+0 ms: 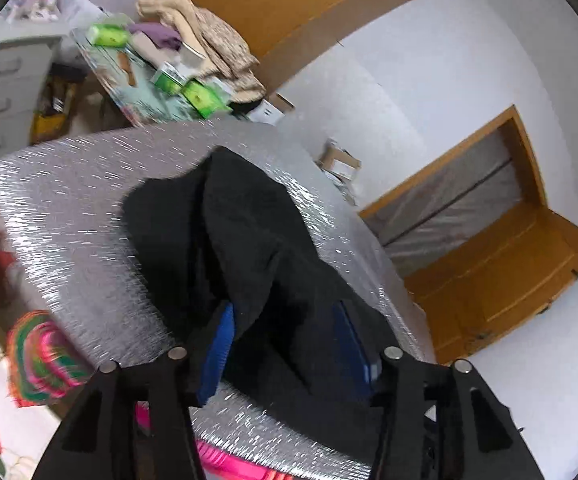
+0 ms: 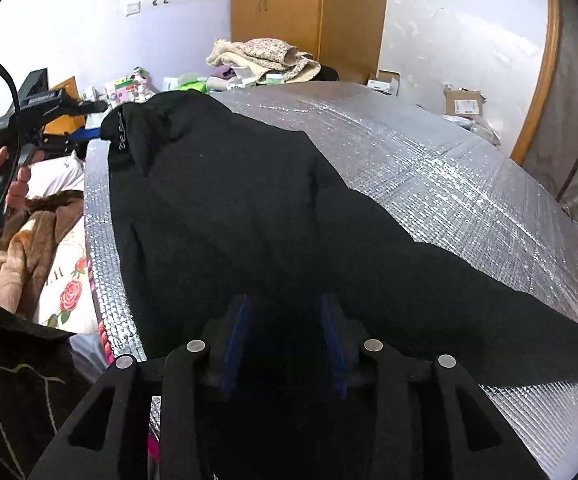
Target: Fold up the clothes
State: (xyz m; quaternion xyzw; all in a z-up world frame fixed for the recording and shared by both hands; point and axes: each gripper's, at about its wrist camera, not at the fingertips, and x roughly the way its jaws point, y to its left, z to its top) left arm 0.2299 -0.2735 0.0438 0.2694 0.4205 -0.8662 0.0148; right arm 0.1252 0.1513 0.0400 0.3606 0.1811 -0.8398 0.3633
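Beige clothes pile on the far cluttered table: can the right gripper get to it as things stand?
Probably not. The right gripper sits at the near edge with the black garment between its fingers, and the whole foil-covered table lies between it and the beige clothes pile.

Blurred lettering — black garment point(image 2: 249, 208) hem

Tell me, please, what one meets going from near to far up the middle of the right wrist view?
Right gripper → black garment → silver mat → pile of clothes → wooden wardrobe.
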